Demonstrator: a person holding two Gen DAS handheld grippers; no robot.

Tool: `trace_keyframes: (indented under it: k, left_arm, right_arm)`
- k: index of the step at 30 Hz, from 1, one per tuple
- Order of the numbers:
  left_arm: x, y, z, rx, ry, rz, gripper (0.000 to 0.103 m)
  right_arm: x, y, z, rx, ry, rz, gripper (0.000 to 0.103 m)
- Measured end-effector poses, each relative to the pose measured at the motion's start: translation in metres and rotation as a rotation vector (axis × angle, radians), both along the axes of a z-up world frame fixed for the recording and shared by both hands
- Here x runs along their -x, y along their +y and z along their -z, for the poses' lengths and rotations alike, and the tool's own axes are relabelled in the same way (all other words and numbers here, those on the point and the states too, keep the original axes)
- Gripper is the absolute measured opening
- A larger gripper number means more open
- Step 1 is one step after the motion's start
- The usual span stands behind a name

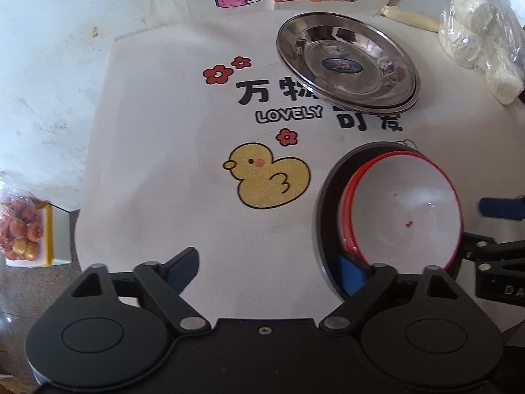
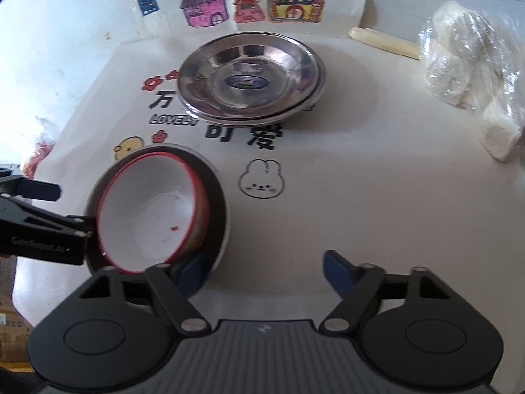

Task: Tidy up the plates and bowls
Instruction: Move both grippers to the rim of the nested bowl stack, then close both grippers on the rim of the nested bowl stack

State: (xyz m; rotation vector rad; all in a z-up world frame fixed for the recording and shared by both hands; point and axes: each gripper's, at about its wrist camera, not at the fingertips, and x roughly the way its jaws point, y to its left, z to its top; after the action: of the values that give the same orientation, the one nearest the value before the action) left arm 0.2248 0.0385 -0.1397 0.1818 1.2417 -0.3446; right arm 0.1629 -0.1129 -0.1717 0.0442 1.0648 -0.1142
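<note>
A: Status. Left gripper (image 1: 262, 269) has its jaws wide apart. One blue finger is over bare cloth; the other sits at the near rim of the dark bowl (image 1: 328, 197), in the gap beside the red-rimmed bowls (image 1: 403, 207) nested inside. Can't tell if that pad touches. Nothing clamped.

B: Right one?

A: Right gripper (image 2: 265, 269) is also wide apart. Its left finger is tucked at the dark bowl's rim, about 5 o'clock on the stack; the other is over bare tablecloth (image 2: 361, 180). No grip either.

B: So both straddle the same rim from opposite sides.

A: Looks like it. My read: the step is taking hold of the bowl stack. Seat one pad inside the dark rim and one outside, then close evenly. The red bowls sit off-centre, so they may shift if it's tilted. Keep it level.

B: Where are the plates?

A: The steel plates (image 1: 347, 62) are stacked at 12 to 1 o'clock from the bowls, well apart.

B: Obstructions?

A: The plastic bag (image 2: 472, 75) of white lumps is at 2 o'clock, near the table edge. A bag of red fruit (image 1: 19, 229) is off the table at 9. Each gripper is the other's closest hazard.
</note>
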Motion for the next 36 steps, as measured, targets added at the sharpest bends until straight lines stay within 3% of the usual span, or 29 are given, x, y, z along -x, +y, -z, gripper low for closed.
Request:
trace_keyframes:
  k: [5,7,9,13,15,36]
  left_arm:
    - [0.001,-0.001,-0.002,0.055,0.013,0.004,0.064]
    - [0.002,-0.001,-0.003,0.107,0.023,0.008,0.04]
    - [0.003,-0.003,-0.004,0.135,0.025,0.016,0.03]
    - [0.005,-0.006,-0.003,0.154,0.027,0.026,0.016]
    - [0.004,-0.007,-0.003,0.162,0.03,0.028,0.012]
    - [-0.003,-0.004,0.0,0.2,0.095,-0.011,0.011]
  right_arm:
    - [-0.003,0.002,0.001,-0.052,0.004,-0.027,0.051]
    - [-0.004,0.003,0.002,-0.071,0.004,-0.036,0.042]
    - [-0.006,0.004,0.003,-0.091,0.004,-0.045,0.031]
    - [-0.008,0.008,0.003,-0.099,0.006,-0.061,0.021]
    - [-0.008,0.008,0.003,-0.106,0.007,-0.065,0.018]
    - [-0.011,0.003,0.006,-0.157,0.033,-0.034,0.016]
